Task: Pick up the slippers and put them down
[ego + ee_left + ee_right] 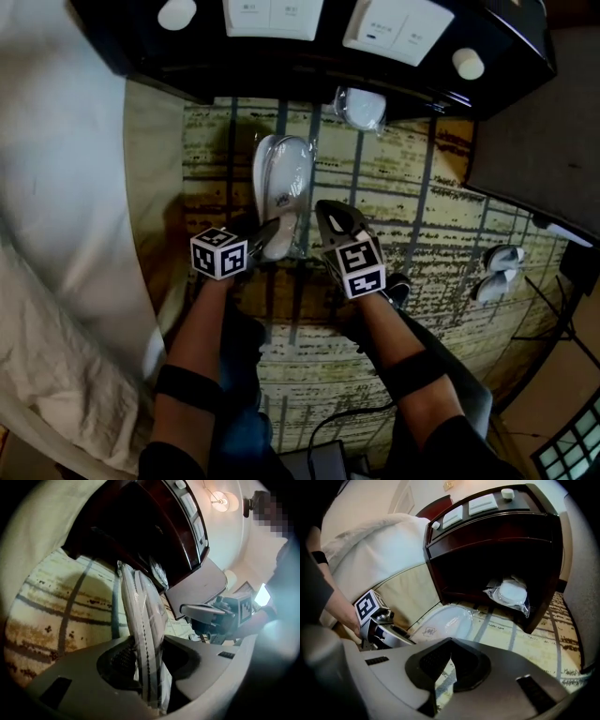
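A pair of white slippers [283,183] sealed in clear plastic is raised off the patterned carpet in front of the dark nightstand [309,66]. My left gripper [268,240] is shut on the near end of the pack. In the left gripper view the slippers [140,616] stand edge-on, pinched between the jaws of the left gripper [147,663]. My right gripper [328,216] hovers just to the right of the pack, shut and empty. The right gripper view shows the right gripper [450,657] with carpet below it, and the slippers [445,620] and the left gripper [389,632] to its left.
A second wrapped pack [362,108] lies in the nightstand's open bottom shelf [511,592]. A bed with white bedding [66,234] fills the left side. More white slippers [497,272] lie on the carpet at the right. A cable [328,431] runs near the person's legs.
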Motion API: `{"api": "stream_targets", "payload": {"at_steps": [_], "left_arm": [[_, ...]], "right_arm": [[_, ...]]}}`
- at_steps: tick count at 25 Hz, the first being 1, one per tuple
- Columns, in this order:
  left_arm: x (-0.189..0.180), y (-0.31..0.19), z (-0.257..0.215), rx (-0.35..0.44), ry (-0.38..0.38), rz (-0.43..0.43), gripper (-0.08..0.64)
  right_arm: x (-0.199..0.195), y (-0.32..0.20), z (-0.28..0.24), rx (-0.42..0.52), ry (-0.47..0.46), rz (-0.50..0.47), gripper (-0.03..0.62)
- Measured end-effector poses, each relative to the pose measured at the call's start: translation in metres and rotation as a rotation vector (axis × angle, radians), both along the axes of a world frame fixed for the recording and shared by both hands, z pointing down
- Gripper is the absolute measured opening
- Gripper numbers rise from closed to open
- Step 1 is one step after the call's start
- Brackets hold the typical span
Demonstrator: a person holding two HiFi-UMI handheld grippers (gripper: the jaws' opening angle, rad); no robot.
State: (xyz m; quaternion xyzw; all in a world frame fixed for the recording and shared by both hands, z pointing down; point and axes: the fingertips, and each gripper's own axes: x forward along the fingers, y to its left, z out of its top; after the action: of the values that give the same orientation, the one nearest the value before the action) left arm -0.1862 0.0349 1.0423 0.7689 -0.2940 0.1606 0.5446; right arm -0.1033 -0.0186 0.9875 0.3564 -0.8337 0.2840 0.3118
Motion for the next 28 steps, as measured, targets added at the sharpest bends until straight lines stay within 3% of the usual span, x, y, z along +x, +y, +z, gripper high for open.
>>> {"api": "stream_targets", "payload": {"at_steps": [6,15,23,28], "left_arm": [[-0.004,-0.042,-0.039,0.04,0.005,-0.023,0.131],[-0.002,-0.15,-0.06,0.12,0.028,-0.104,0.132],[-0.005,-0.229,-0.06,0.149,0.038,-0.241,0.133],[-0.009,-0.263,-0.058,0.127,0.046,-0.356,0.133]], "right_arm": [[0.002,-0.016,-0.029,0.02,-0.019,0.041,0.0],[-0.002,-0.055,-0.035,0.069,-0.046,0.073,0.002],[0.004,-0.08,-0.027,0.1,-0.079,0.142,0.0],[0.01,-0.083,-0.022,0.1,-0.086,0.163,0.0]]}}
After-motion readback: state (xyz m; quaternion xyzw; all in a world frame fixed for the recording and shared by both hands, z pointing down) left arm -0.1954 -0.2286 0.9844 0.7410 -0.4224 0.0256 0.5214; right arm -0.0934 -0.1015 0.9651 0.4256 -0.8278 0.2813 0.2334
